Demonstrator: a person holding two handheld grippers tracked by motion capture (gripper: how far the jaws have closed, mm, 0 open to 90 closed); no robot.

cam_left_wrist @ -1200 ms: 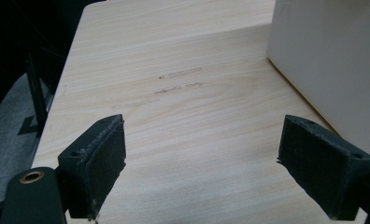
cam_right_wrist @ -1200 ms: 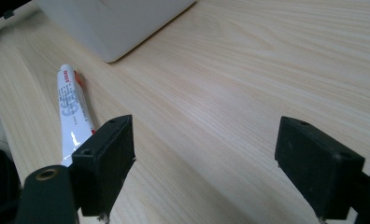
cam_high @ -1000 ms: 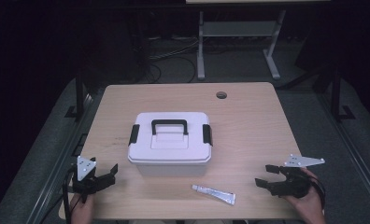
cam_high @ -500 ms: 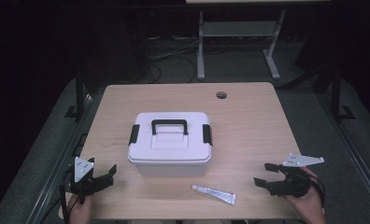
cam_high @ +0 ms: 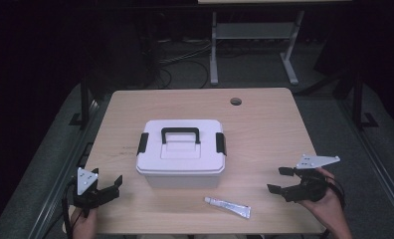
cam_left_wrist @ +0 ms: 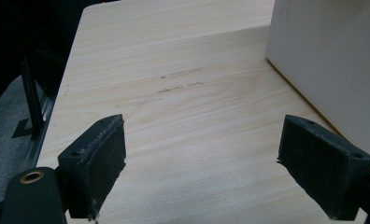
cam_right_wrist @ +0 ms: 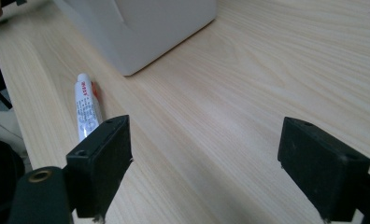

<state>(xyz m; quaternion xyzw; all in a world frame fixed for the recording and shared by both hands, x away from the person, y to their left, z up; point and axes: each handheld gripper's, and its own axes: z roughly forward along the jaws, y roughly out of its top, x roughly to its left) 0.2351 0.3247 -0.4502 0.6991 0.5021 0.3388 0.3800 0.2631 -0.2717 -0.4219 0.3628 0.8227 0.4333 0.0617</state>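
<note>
1. The left gripper (cam_high: 107,188) hovers over the near left corner of the surface (cam_high: 264,129); its fingers (cam_left_wrist: 99,161) are spread wide with nothing between them.
2. The right gripper (cam_high: 282,180) hangs near the near right corner, its fingers (cam_right_wrist: 103,158) equally wide apart and empty, pointing toward the middle.
3. The tube (cam_high: 228,207) lies flat close to the near edge, between the two grippers and nearer the right one, just in front of the box (cam_high: 181,153) and apart from it.
4. The box sits at the middle of the surface, lid on, both side latches down, handle folded flat.
5. Judged from this, the work has hardly begun: nothing is gripped, the box is unopened, the tube untouched. Opening the box and putting the tube in would all remain, if that is the aim.
6. Count: two grippers, one tube, one box with two latches and one handle, one round hole (cam_high: 236,101) near the far edge.
</note>
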